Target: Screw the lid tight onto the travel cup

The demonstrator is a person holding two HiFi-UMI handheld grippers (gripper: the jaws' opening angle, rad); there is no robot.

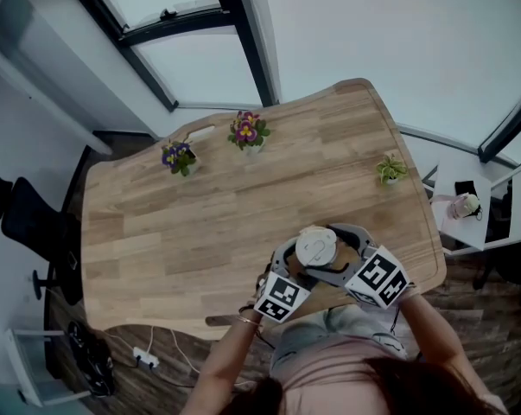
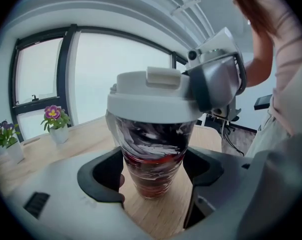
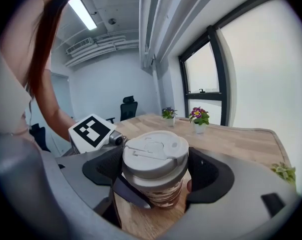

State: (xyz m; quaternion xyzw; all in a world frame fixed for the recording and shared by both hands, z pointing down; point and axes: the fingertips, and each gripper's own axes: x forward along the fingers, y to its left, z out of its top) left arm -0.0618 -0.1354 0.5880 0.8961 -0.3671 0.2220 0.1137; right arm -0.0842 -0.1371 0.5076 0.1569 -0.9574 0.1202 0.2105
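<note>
**Cup braced, lid gripped for the twist**

The left gripper's (image 2: 153,179) jaws clamp the travel cup's (image 2: 152,149) tapered body, which stands near the wooden surface's (image 1: 200,223) edge. The right gripper's (image 3: 155,171) jaws clasp its white lid (image 3: 155,154). The cup looks rigid, smooth and probably light, so the hold on its body must be firm or it could slip.

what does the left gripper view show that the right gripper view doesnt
Only the left gripper view: the travel cup's swirled dark and red wall seen side-on between the left tongs, and the grey body of the right tongs clamped at the lid's rim.
Only the right gripper view: the lid's top with its flip tab, the left tongs' marker cube, an office chair and a small green plant.
Both: cup, lid, wooden table, flower pots and windows.
</note>
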